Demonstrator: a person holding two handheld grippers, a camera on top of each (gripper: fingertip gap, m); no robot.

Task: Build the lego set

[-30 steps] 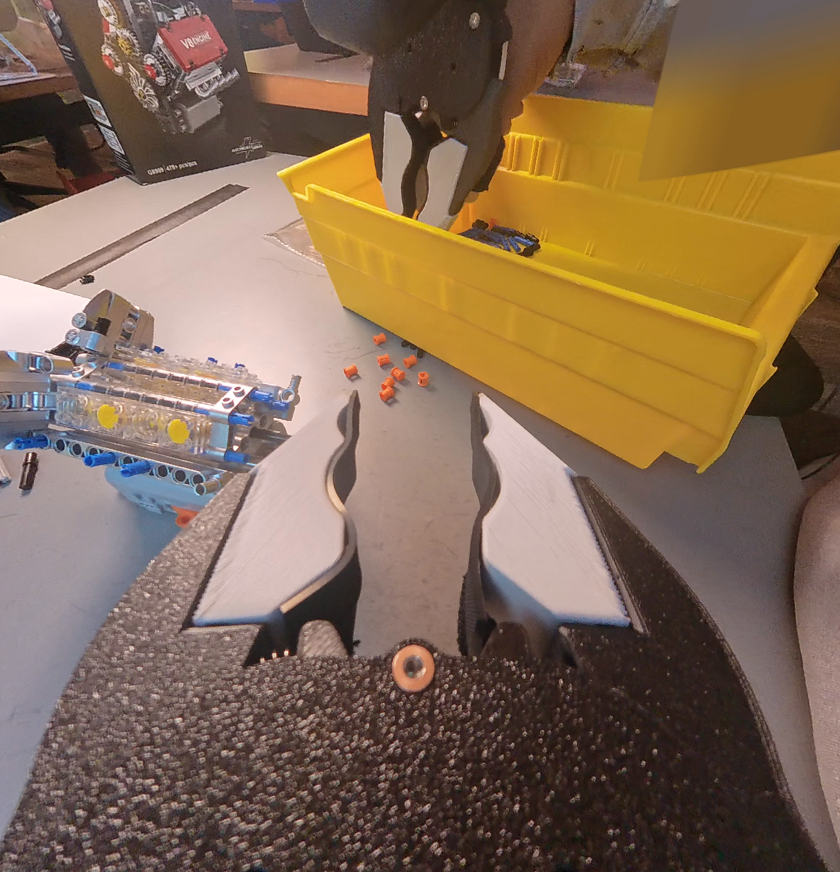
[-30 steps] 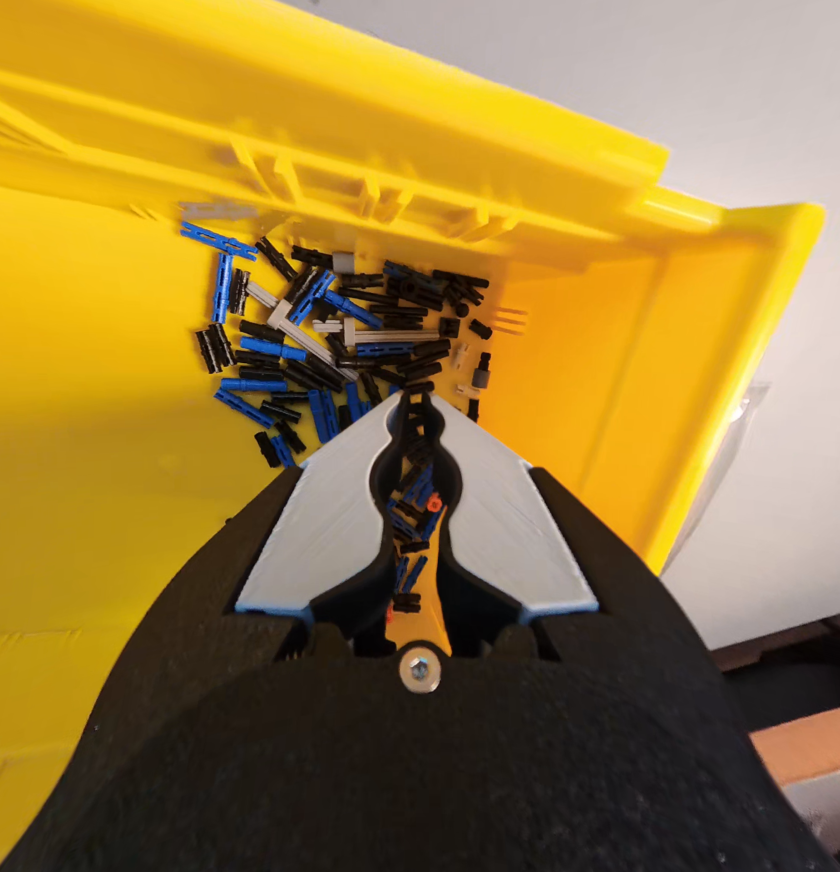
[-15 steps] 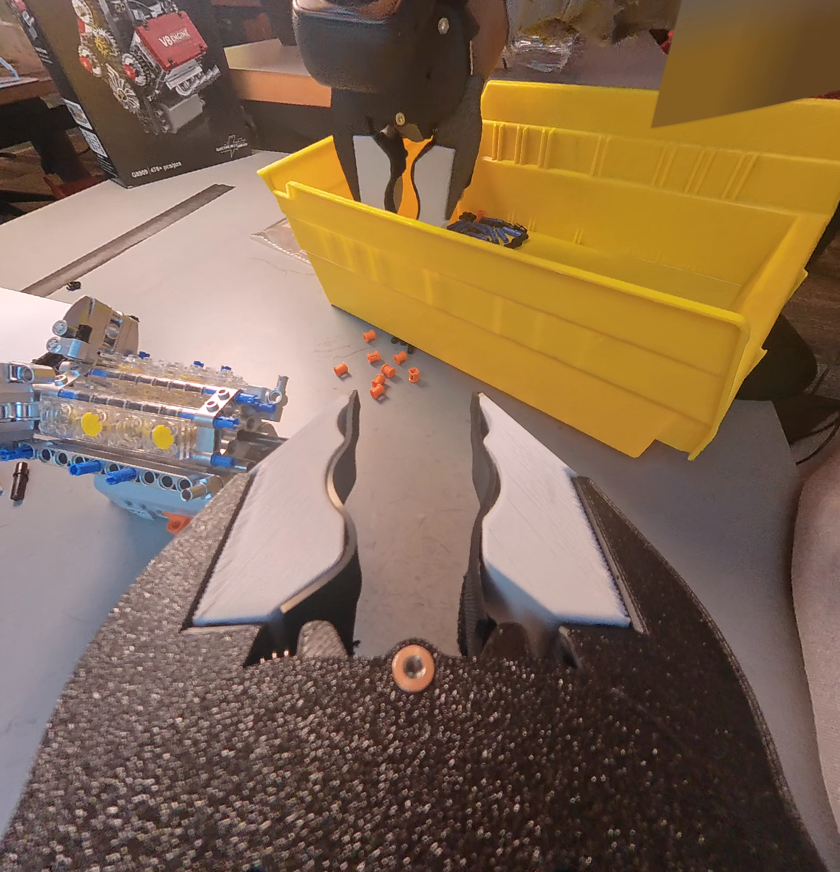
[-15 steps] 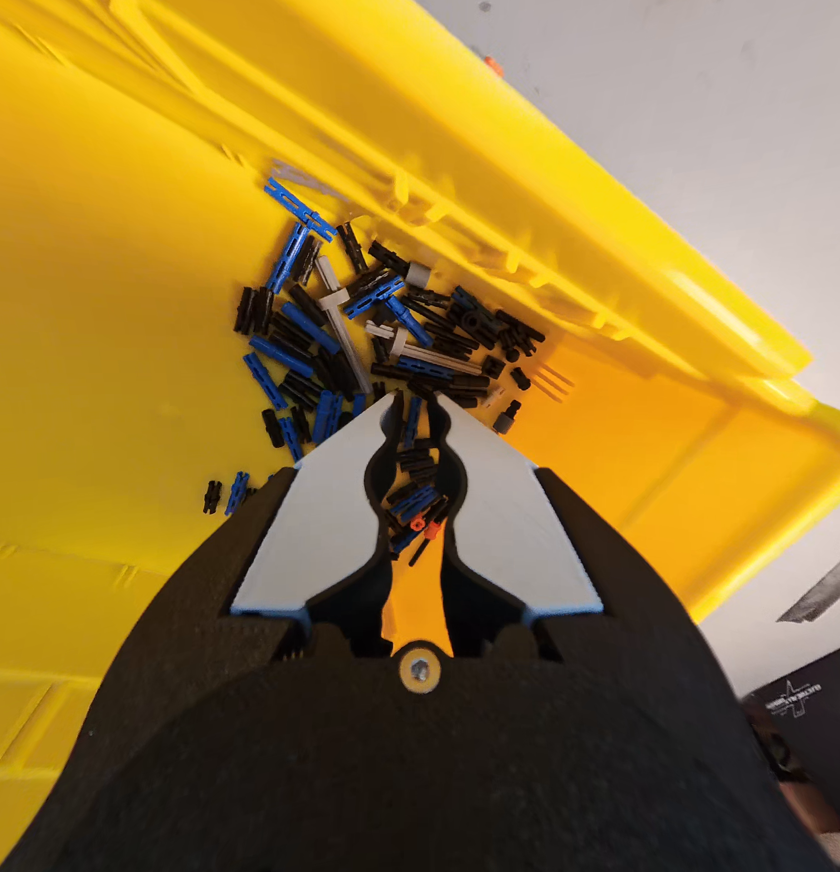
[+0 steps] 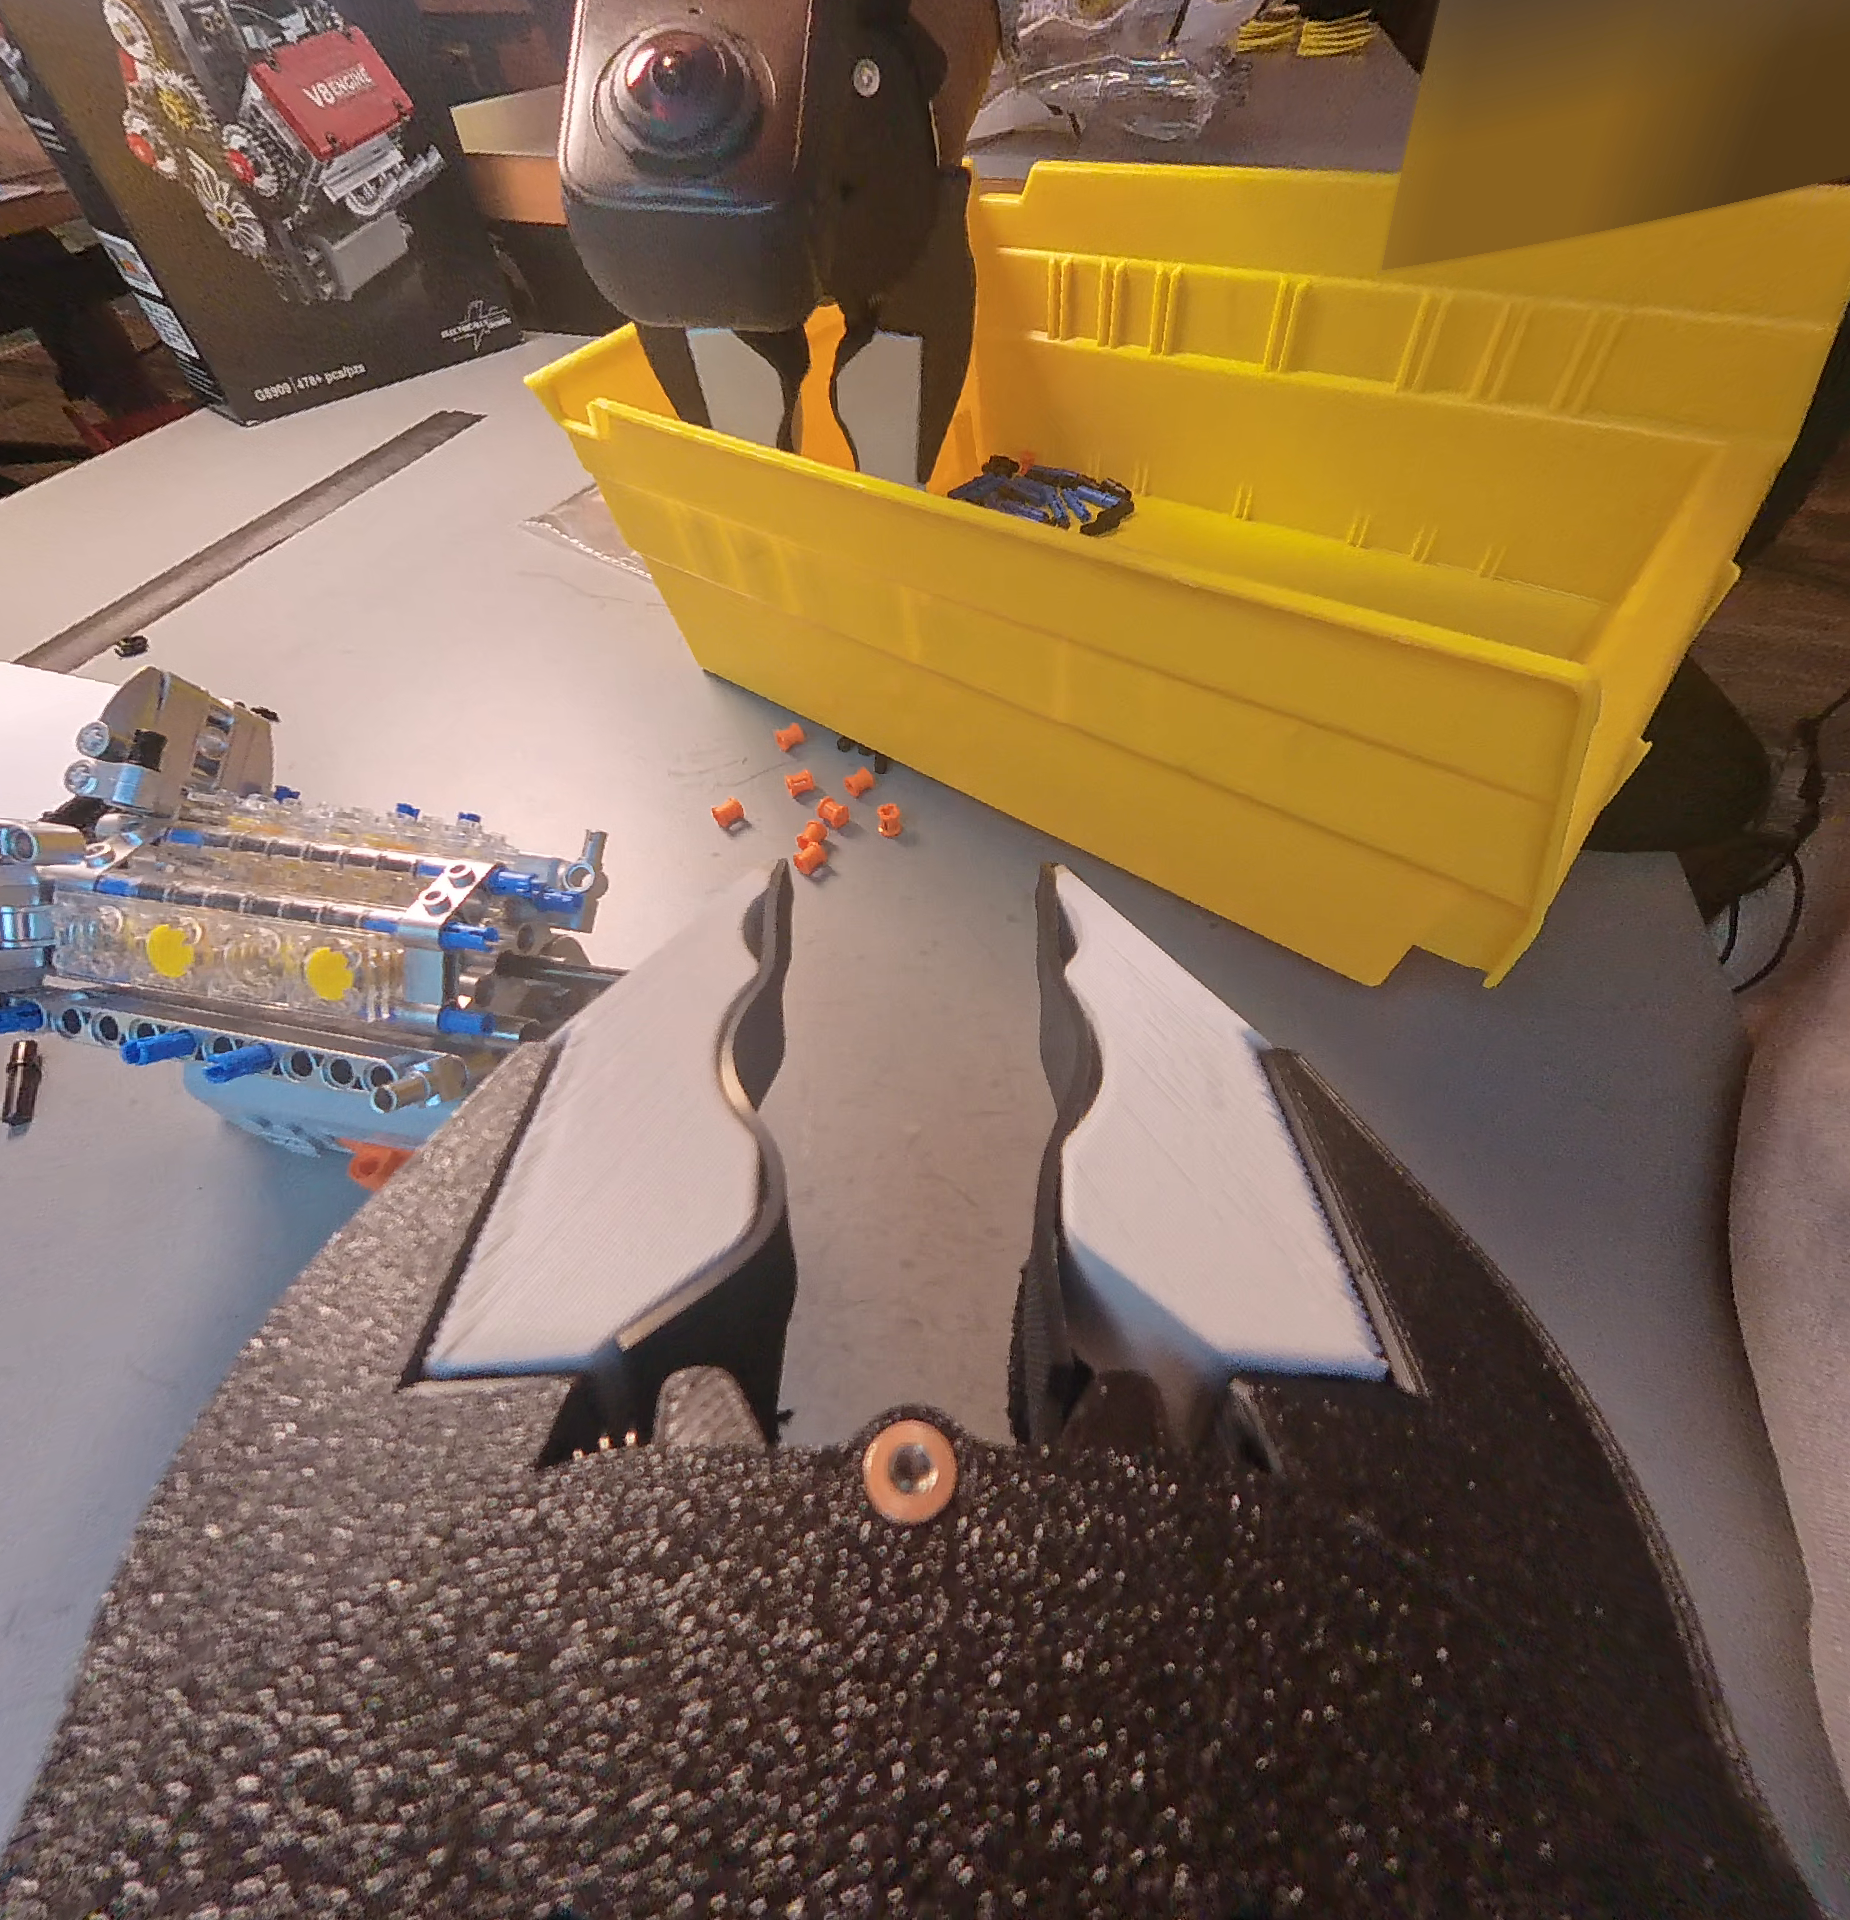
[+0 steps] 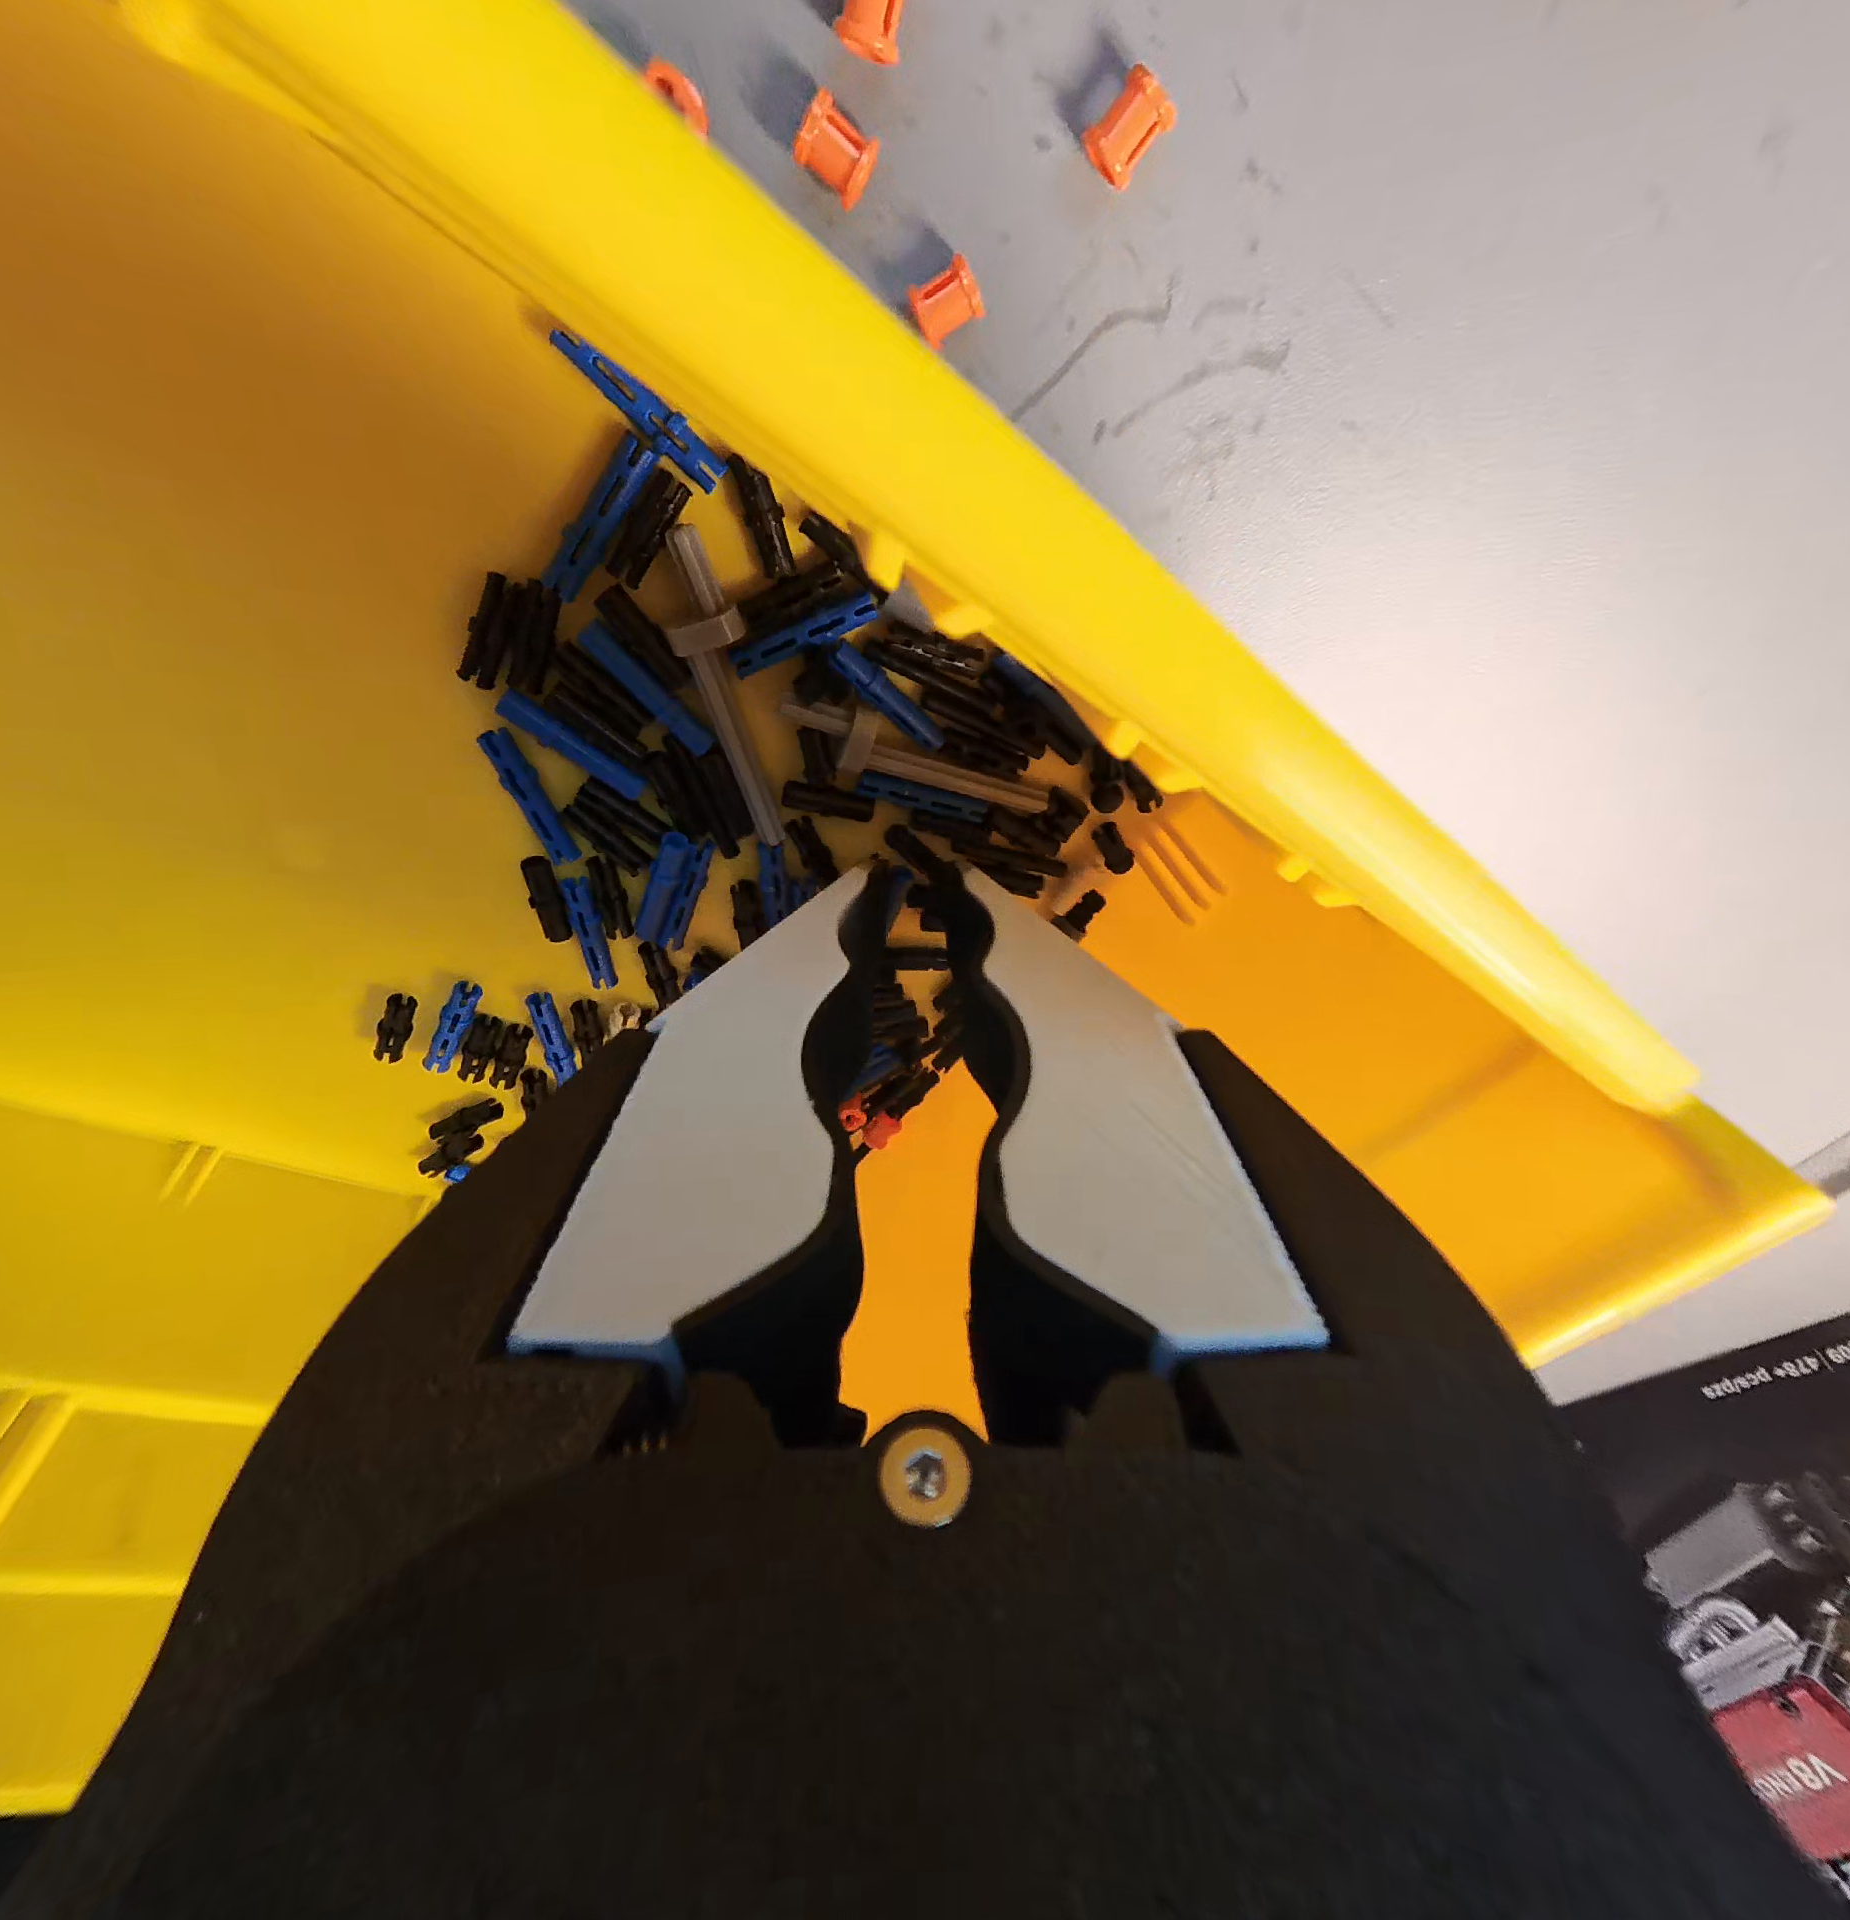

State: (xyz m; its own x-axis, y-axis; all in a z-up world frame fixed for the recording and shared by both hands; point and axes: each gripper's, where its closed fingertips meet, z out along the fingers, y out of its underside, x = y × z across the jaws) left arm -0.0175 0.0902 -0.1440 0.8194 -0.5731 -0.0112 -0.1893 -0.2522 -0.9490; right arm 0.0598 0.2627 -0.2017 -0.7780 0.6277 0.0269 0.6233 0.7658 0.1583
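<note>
My left gripper (image 5: 916, 883) is open and empty, low over the grey table (image 5: 381, 644). Several small orange bushings (image 5: 827, 810) lie just beyond its left fingertip. My right gripper (image 6: 913, 878) reaches down into the yellow bin (image 6: 225, 623) with its jaws a narrow gap apart. Its tips are right over a pile of black, blue and grey pins (image 6: 692, 727), and I see nothing clamped between them. In the left wrist view the right gripper (image 5: 817, 416) stands in the bin's (image 5: 1108, 707) left end, tips hidden behind the front wall, beside the pile of pins (image 5: 1046, 499).
A part-built brick model (image 5: 277, 935) lies to the left of my left gripper, with a loose black pin (image 5: 22, 1081) beside it. A dark product box (image 5: 277, 177) stands at the back left. The orange bushings (image 6: 838, 145) lie outside the bin wall. Grey cloth (image 5: 1814, 1351) is at the right. The gap from one gripper's tips to the other's is roughly 20 cm.
The right gripper has turned over the pile and tilted its camera toward me, its narrow gap opening slightly. The left gripper has drifted slightly and stays open.
</note>
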